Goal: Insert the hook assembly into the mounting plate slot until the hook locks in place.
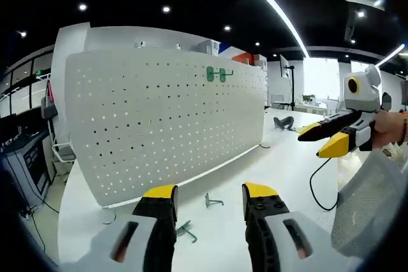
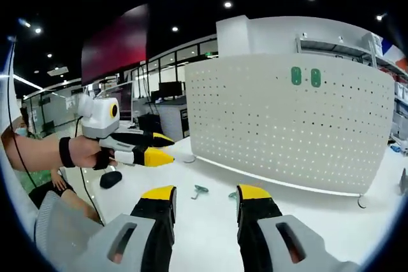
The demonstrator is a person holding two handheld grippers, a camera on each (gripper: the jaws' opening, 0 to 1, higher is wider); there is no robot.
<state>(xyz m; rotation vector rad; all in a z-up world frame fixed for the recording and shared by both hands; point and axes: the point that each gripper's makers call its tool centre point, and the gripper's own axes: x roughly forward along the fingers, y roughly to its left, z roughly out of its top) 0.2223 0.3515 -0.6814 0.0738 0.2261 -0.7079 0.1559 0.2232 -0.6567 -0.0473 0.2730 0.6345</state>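
Both tools, left tool and right tool, hang wide and empty over the bench, lining up on loose hooks below the pegboard.

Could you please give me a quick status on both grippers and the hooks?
Left gripper open, empty; right gripper open, empty. Two loose hooks on the table, untouched. Pegboard upright, two green hooks mounted. Nothing blocking.

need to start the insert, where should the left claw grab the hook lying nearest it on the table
Judging from the left gripper view, take the nearest hook by its raised bent end, coming straight down from above. It lies flat on the white table just ahead of the open left claw, so a side approach would likely scrape the surface.
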